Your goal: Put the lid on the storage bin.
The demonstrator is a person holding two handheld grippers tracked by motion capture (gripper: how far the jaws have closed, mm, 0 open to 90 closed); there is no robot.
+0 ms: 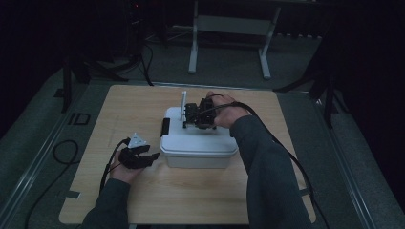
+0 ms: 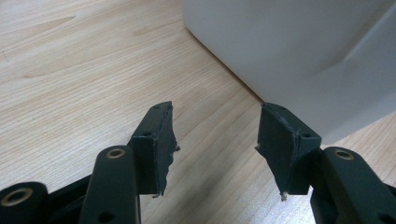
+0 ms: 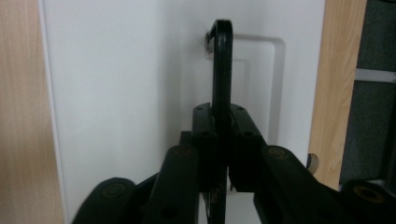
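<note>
A white lidded box (image 1: 198,143) stands in the middle of the wooden table (image 1: 157,200). On its lid (image 3: 116,93) a thin black handle (image 3: 223,60) stands upright over a recessed panel. My right gripper (image 1: 190,116) lies over the lid, and in the right gripper view its jaws (image 3: 223,135) are shut on that handle from both sides. My left gripper (image 1: 153,157) rests low on the table by the box's front left corner. Its pads (image 2: 156,149) stand apart with nothing between them, and the box wall (image 2: 289,46) is just beyond.
A black clasp (image 1: 165,126) sits on the box's left side and a white upright piece (image 1: 184,102) rises at its far edge. Cables (image 1: 62,152) trail off the table's left. A grey stand's legs (image 1: 229,47) lie on the dark floor behind.
</note>
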